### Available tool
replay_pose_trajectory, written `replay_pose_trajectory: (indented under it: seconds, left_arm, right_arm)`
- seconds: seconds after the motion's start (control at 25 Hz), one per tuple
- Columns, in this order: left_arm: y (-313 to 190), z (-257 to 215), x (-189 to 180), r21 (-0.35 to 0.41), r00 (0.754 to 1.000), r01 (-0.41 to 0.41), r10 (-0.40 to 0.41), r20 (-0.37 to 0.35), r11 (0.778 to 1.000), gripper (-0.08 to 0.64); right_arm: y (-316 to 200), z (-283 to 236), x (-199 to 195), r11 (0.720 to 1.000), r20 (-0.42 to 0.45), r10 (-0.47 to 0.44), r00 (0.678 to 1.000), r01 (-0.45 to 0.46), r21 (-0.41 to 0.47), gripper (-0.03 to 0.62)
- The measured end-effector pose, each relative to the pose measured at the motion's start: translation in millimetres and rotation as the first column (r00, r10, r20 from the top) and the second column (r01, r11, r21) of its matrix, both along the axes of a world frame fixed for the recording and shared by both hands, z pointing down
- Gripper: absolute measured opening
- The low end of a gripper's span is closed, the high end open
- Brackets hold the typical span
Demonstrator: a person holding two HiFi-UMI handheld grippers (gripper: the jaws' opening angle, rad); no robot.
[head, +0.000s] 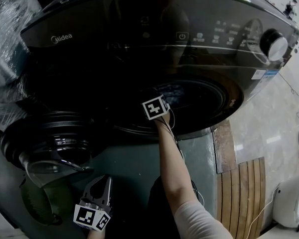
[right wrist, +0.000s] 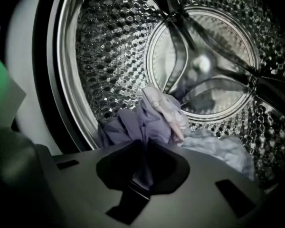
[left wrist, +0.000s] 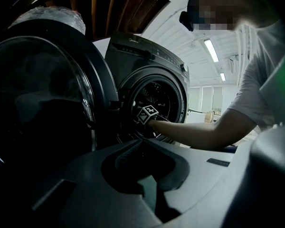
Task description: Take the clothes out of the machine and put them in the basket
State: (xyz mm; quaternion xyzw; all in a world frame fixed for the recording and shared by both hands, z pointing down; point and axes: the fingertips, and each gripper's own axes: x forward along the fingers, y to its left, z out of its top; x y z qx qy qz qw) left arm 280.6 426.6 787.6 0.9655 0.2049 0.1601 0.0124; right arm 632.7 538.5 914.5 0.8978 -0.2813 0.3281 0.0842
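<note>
While in drum (right wrist: 109,56), right fingers (right wrist: 121,163) tight on lilac garment (right wrist: 152,122); left fingers (left wrist: 127,155) together, empty.

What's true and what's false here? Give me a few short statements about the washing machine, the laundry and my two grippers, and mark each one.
1. The right gripper reaches into the drum. True.
2. The right gripper's jaws stand wide apart with nothing between them. False: they are closed on a lavender garment.
3. The washer door is shut. False: the door is swung open to the left of the opening.
4. The left gripper is inside the drum too. False: the left gripper sits low in front of the machine and holds nothing.
5. More laundry lies in the drum beside the held piece. True: a pale cloth rests to its right.
</note>
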Motion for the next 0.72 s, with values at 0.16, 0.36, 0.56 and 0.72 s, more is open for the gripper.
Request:
replay_pose_trajectory:
  seconds: [0.16, 0.36, 0.56, 0.72]
  left_arm:
    - [1.7, -0.5, 1.7, -0.009, 1.0, 0.0, 0.0, -0.006, 1.0, 0.021]
    - [3.9, 1.1, 1.4, -0.013, 1.0, -0.002, 0.002, -0.008, 1.0, 0.021]
    - [4.4, 1.3, 2.3, -0.026, 1.0, -0.007, 0.007, -0.012, 1.0, 0.021]
    - [5.1, 0.2, 3.6, -0.037, 1.0, -0.015, 0.014, -0.023, 0.999, 0.021]
  right_arm:
    - [3.3, -3.1, 0.2, 1.0, -0.022, 0.013, 1.0, -0.013, -0.01, 0.052]
    - [0.8, -6.1, -2.5, 0.999, -0.022, 0.034, 0.999, -0.034, 0.008, 0.052]
    - [6.2, -15.8, -0.2, 0.998, -0.051, 0.058, 0.997, -0.056, 0.037, 0.051]
    - [5.2, -24.6, -5.7, 0.993, -0.04, 0.079, 0.996, -0.076, 0.086, 0.051]
